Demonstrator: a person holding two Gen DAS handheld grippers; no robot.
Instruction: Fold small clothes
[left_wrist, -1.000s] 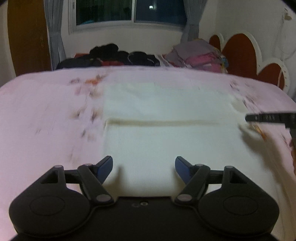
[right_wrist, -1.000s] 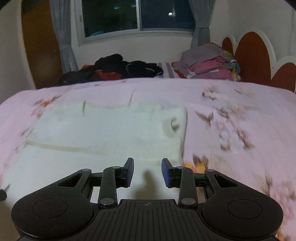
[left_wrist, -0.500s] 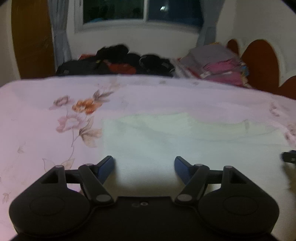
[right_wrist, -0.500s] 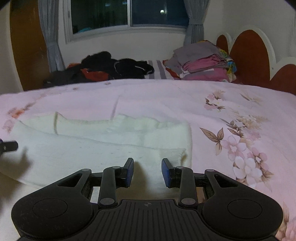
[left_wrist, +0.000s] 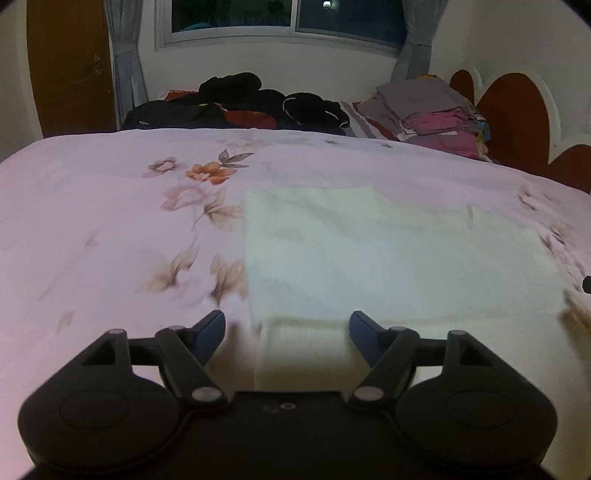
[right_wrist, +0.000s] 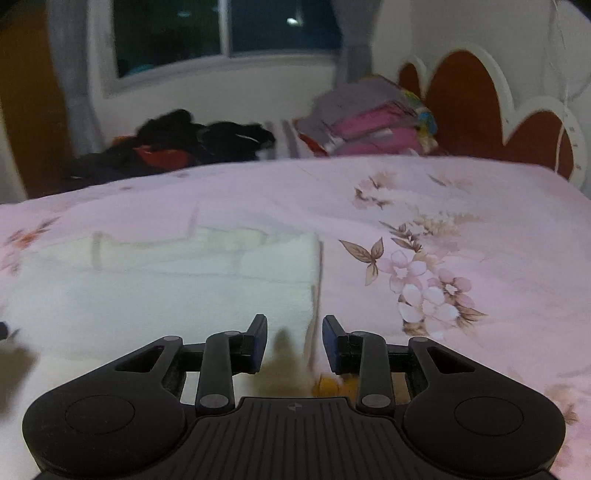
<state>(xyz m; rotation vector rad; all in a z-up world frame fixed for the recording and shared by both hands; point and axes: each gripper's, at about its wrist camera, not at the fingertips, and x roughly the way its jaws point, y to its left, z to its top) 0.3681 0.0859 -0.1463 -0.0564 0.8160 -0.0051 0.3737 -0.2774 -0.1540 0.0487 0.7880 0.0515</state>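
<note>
Left wrist view: we see the cream garment (left_wrist: 388, 258) lying flat on the floral bedsheet (left_wrist: 110, 229), a folded layer over its near edge.

Our left tool (left_wrist: 286, 332) hangs over the garment's near left corner with its blue pads spread wide and pinching nothing. From the right wrist view, our right tool (right_wrist: 294, 343) sits at the garment's (right_wrist: 166, 288) near right corner, its fingers also apart with the cloth edge between them but not gripped. We see no containers; at the far side of the bed lie a heap of dark clothes (left_wrist: 240, 103) and a folded stack (left_wrist: 432, 114) beside the scalloped headboard (left_wrist: 517, 122), below the window (left_wrist: 288, 18).
</note>
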